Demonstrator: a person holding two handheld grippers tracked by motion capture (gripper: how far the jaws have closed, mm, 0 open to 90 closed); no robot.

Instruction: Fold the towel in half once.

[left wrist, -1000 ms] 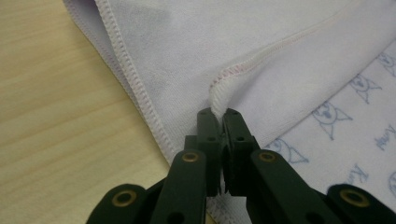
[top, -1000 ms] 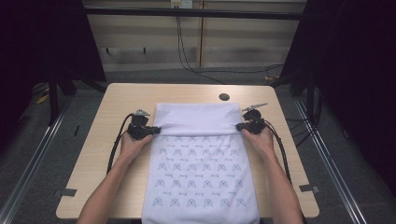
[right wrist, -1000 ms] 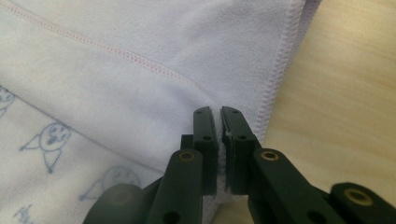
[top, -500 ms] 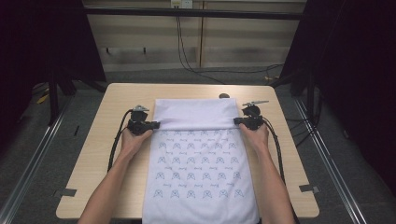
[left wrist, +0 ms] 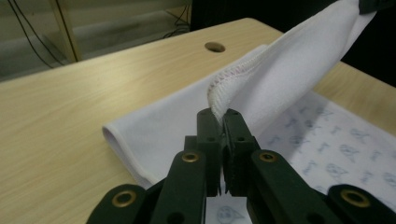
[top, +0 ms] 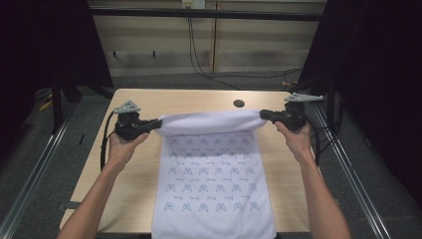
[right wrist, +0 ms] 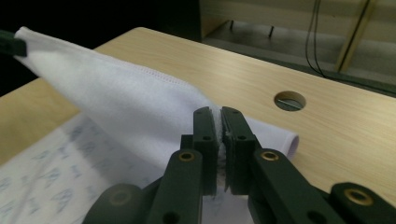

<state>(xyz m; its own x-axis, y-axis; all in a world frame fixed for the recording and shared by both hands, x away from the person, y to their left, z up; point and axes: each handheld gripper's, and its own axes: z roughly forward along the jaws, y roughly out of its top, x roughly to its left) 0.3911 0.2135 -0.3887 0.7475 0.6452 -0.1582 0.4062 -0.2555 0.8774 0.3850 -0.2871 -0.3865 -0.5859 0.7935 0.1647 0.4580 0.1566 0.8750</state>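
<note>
Left gripper point(top: 158, 122), right gripper point(top: 263, 115): jaws clenched on white cloth point(top: 214, 164) corners (folded edge lifted off table point(top: 134, 174)).

Both forearms reach in from six o'clock, spread wide. The left hand-held gripper point(top: 158, 122) points toward three o'clock, the right hand-held gripper point(top: 263, 115) toward nine; each has its jaws clamped tight.
</note>
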